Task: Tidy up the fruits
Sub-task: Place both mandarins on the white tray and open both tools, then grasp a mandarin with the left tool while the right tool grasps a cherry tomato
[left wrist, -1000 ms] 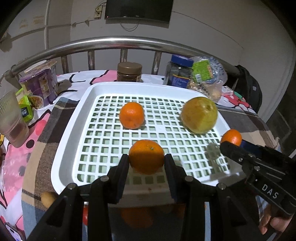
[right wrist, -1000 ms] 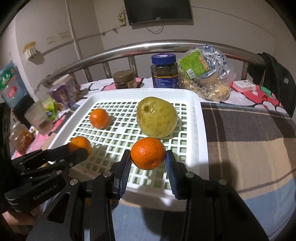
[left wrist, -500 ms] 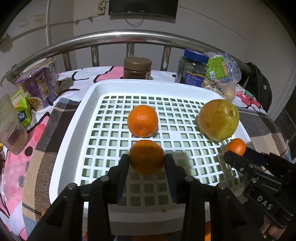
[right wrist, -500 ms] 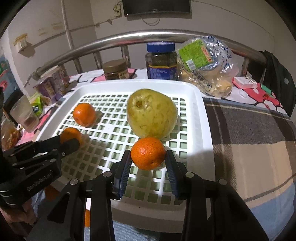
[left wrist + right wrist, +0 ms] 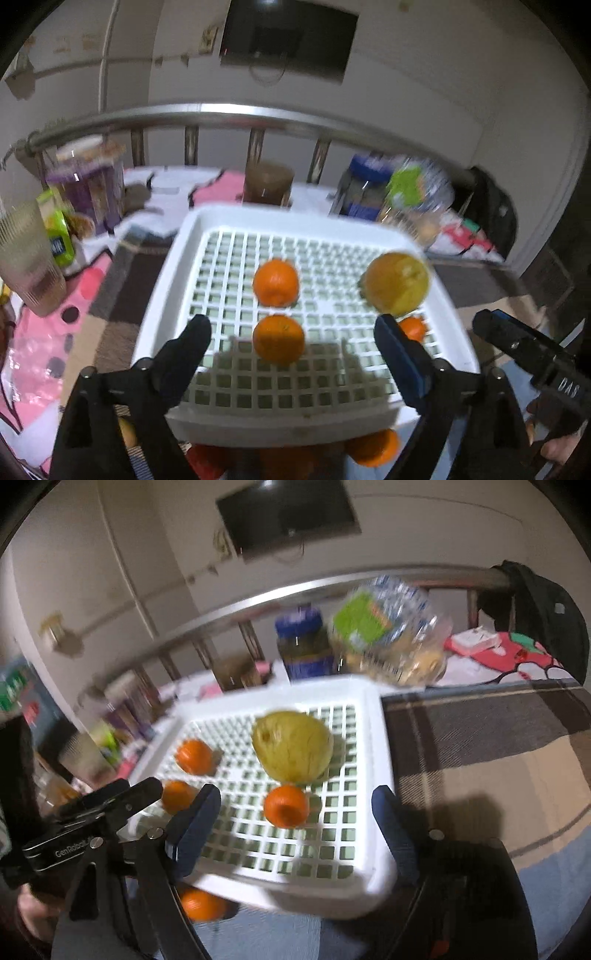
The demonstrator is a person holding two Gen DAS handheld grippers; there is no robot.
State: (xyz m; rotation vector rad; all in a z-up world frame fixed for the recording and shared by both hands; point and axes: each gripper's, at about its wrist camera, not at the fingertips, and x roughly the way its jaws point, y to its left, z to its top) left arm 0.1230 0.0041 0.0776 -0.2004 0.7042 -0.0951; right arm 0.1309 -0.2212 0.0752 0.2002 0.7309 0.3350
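A white slotted tray [image 5: 162, 291] [image 5: 373, 882] holds three oranges and a yellow-green pear [image 5: 395, 282] [image 5: 293, 749]. In the left wrist view, one orange [image 5: 279, 338] lies in the tray just beyond my open left gripper [image 5: 291, 339], behind it a second orange [image 5: 275, 282]. In the right wrist view, another orange [image 5: 286, 806] lies in the tray in front of the pear, between the spread fingers of my open right gripper [image 5: 295, 812]. More oranges [image 5: 373, 446] [image 5: 201, 904] lie on the cloth in front of the tray.
Jars [image 5: 267, 182] [image 5: 303, 648], a bag of food [image 5: 388, 635], a purple tub [image 5: 90, 184] and a plastic cup [image 5: 26, 258] stand behind and left of the tray. A metal rail [image 5: 221, 110] runs behind. Plaid cloth [image 5: 498, 757] lies to the right.
Both grippers have opened and let go of their oranges, which now lie in the tray. Both grippers have pulled back and up a little.
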